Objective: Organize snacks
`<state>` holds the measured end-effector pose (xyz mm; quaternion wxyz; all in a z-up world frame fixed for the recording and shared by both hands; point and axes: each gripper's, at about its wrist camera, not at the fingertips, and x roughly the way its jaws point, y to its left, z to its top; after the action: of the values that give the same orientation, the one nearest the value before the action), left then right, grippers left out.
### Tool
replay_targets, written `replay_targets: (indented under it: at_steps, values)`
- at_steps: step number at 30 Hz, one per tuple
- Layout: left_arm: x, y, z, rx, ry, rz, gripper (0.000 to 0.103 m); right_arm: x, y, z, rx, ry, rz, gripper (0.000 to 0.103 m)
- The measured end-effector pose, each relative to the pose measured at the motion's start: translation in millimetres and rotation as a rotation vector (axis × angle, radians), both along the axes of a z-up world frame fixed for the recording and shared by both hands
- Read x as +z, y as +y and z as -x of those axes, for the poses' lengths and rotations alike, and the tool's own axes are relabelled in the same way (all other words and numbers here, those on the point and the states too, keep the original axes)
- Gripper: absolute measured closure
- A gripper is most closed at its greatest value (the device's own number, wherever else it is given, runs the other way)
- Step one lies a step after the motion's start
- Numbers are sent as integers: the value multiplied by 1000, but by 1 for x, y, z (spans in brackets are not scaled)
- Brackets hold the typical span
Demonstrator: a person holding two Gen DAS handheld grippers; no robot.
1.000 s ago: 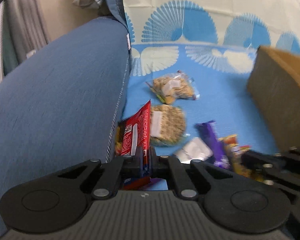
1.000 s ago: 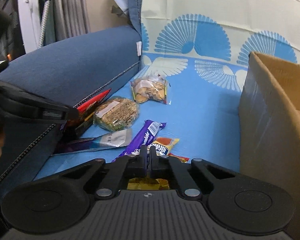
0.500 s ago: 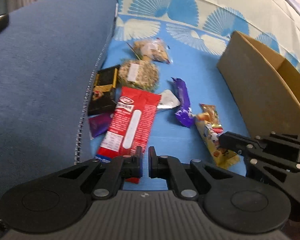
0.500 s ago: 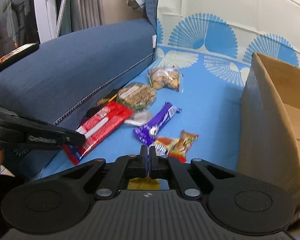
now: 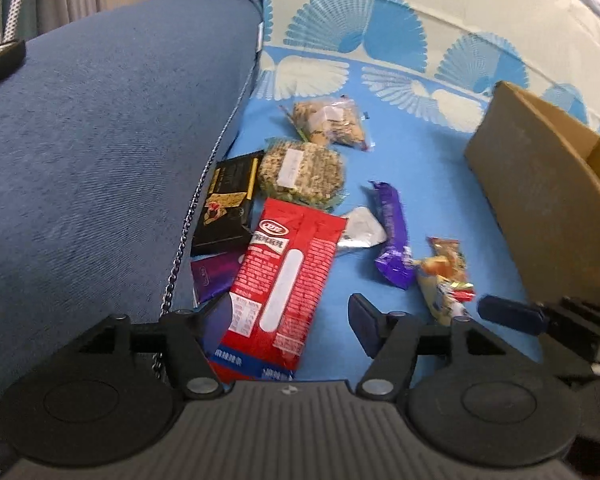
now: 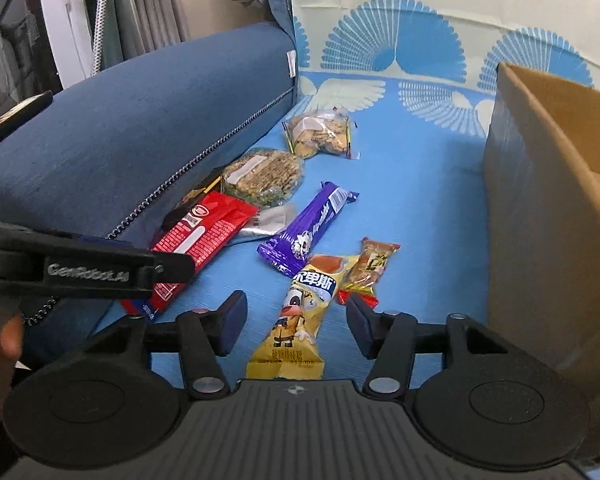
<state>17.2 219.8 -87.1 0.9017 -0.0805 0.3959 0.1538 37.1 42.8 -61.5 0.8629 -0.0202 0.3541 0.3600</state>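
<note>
Snack packets scattered on sofa seat [image 6: 420, 208], armrest [image 6: 140, 128] at left, cardboard box [image 6: 540, 208] at right. Cookie bag [image 6: 320, 134] farthest back, round cracker pack [image 6: 264, 178] before it, chocolate bar [image 6: 308, 228] centre, wafer packet [image 6: 204, 236] beside armrest, candy packet [image 6: 300, 316] nearest.

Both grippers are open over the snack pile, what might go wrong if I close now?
The left gripper straddles the red packet, which overlaps a purple wrapper; both might lift together. The right gripper, jaws just opened, frames the yellow bar, but the small orange packet lies against it and could get pinched too.
</note>
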Motion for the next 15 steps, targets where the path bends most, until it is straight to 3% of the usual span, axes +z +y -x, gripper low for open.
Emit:
replay_targets:
  at_steps: [9,10,12,15]
  values:
    - [-19,-9,-27,1,87,-83,14,-14,1,-9,-4,48,23,45]
    - [-21,-10,-29,0,96,-91,14,-15,1,-9,-3,52,23,47]
    - [-23,-11,-31,1,106,-100,13,-16,1,-10,3,58,27,70]
    - [-24,-7,-32,4,103,-72,13,-15,-1,-9,6,50,33,78]
